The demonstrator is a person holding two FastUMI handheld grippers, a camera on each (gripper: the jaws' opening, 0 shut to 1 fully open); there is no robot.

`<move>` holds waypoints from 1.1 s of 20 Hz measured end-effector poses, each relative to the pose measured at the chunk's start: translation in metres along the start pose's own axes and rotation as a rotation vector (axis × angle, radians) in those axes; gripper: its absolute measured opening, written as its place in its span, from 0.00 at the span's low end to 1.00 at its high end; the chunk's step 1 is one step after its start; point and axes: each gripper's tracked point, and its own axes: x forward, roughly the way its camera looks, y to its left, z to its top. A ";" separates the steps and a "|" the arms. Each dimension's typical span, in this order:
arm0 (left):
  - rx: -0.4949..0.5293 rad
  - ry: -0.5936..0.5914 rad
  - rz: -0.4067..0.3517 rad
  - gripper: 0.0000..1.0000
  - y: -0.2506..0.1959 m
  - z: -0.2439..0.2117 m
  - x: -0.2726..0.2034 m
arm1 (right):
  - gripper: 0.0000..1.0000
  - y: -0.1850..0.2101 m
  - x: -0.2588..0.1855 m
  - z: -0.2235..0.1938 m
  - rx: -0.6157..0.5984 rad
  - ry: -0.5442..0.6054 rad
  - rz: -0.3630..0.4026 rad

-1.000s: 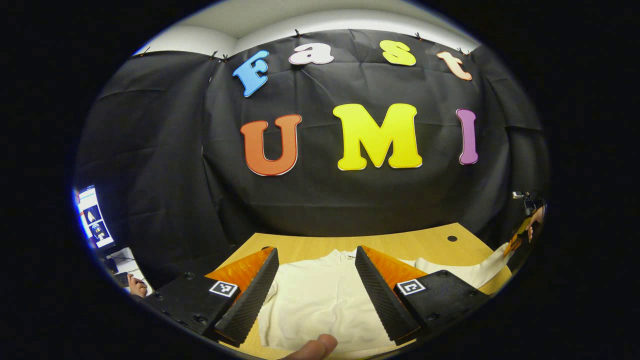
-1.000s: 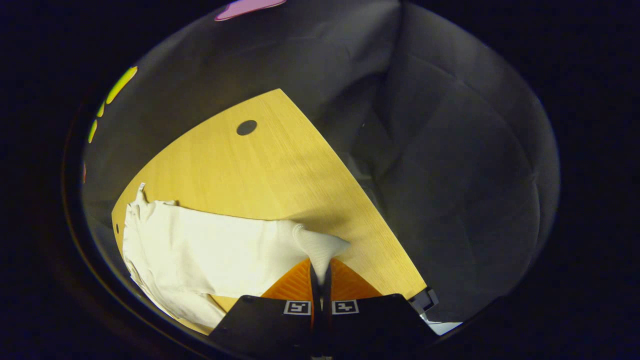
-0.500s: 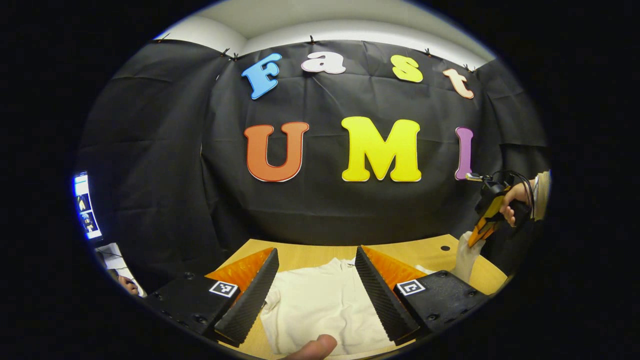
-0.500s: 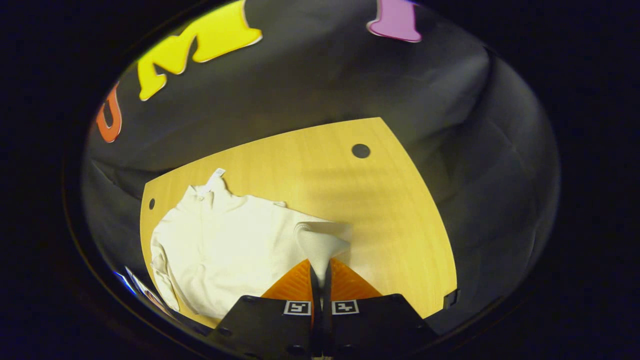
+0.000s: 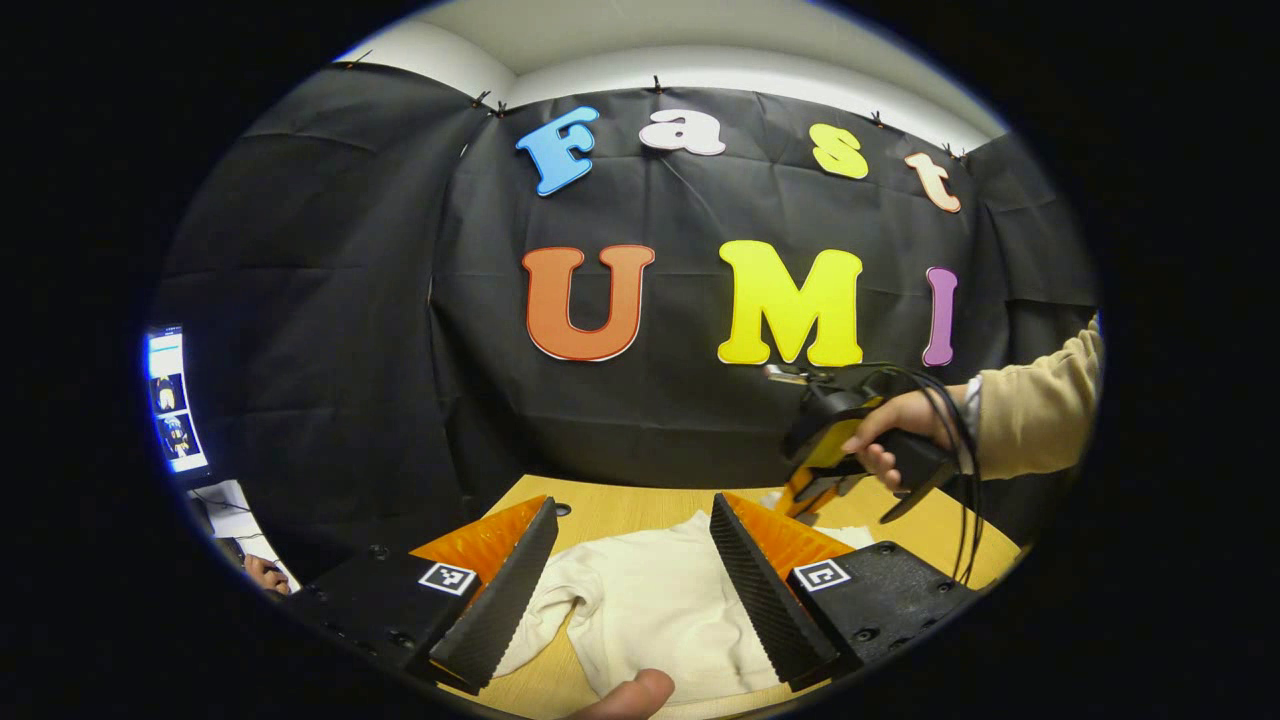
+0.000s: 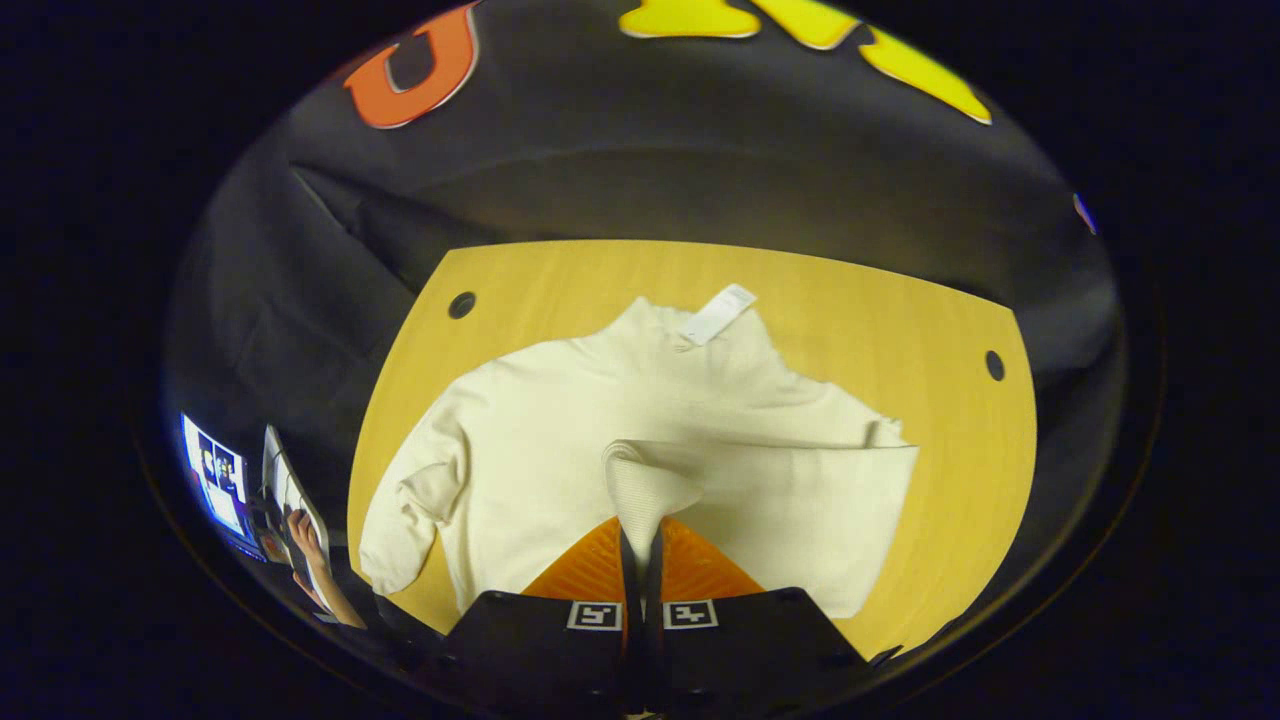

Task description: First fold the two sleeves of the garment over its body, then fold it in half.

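Note:
A cream sweater [image 6: 560, 430] lies flat on the wooden table [image 6: 560, 275], collar and white tag [image 6: 720, 312] toward the wall. My right gripper [image 6: 640, 542] is shut on a ribbed sleeve cuff [image 6: 645, 485], held above the sweater's body, with that sleeve draped across it. The other sleeve [image 6: 405, 520] lies out to the side, bent near the table edge. In the left gripper view, my left gripper [image 5: 632, 508] hangs open over the sweater [image 5: 650, 605], nothing between its fingers. The right gripper [image 5: 818, 472] shows farther off, held by a hand [image 5: 895, 435].
Two round holes [image 6: 462, 304] [image 6: 993, 365] sit in the table's far corners. A lit screen [image 5: 170, 400] stands off the table's left side, with a person's hand [image 6: 312, 560] near it. A thumb [image 5: 630, 693] shows at the bottom of the left gripper view. Black cloth walls the booth.
My right gripper has carried the cuff from the table's right side in over the sweater's body, so the sleeve now lies across it. The left gripper stayed open, shifting slightly.

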 end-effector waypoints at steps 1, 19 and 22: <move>-0.003 0.000 -0.001 0.99 0.003 0.000 -0.003 | 0.00 0.022 0.011 0.000 -0.010 0.007 0.030; -0.005 -0.016 0.003 0.99 0.022 -0.008 -0.021 | 0.46 0.146 0.118 -0.010 0.152 0.058 0.128; -0.005 -0.010 -0.013 0.99 0.023 -0.013 -0.022 | 0.84 0.144 0.093 -0.005 0.053 -0.004 0.092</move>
